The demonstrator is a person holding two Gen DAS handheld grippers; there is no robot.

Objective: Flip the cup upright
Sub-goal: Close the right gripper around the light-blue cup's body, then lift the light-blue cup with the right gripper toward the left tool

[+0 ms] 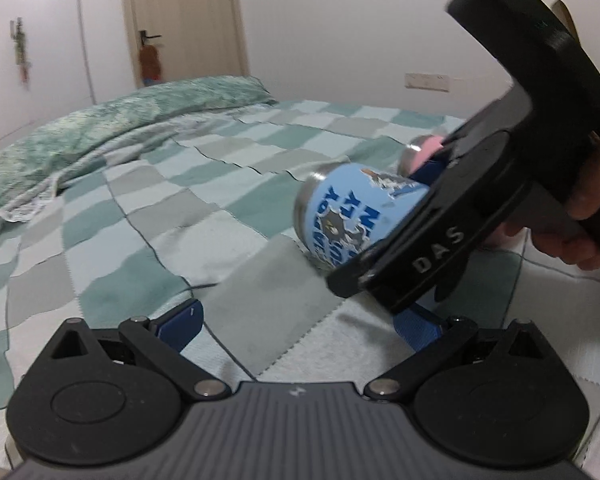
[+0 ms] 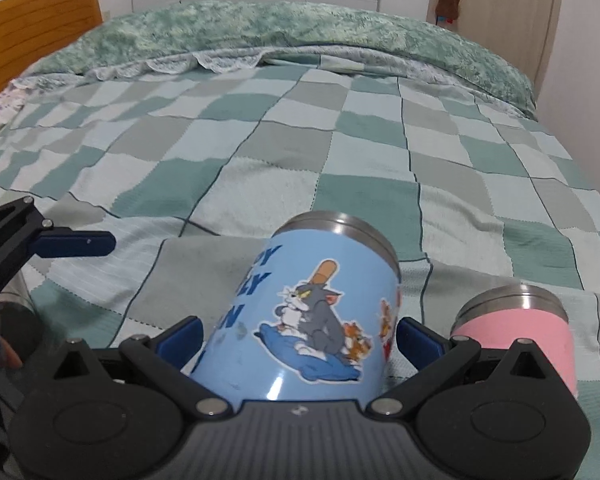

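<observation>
Lying tilted between the blue fingers of the right tongs, the blue cup shows a cartoon cat and mouse on its side and a steel band at the end that points away from the right wrist camera. Both fingers press against its sides, so the right tongs are clenched on the blue cup. From the left wrist view the blue cup leans on its side, its steel end toward the left of the picture, low over the checkered blanket; whether it touches the blanket I cannot tell, since the black body of the right tongs covers its near part. A hand grips the handle of that tool. Just beside the blue cup, to its right in the right wrist view, stands a pink cup with its steel end up, on the blanket. The left tongs are released, their blue fingers wide apart with nothing between them, low over the blanket and near the blue cup. One of their fingers appears at the left edge of the right wrist view. Farther back lie a green quilt, a wooden headboard and a door.
</observation>
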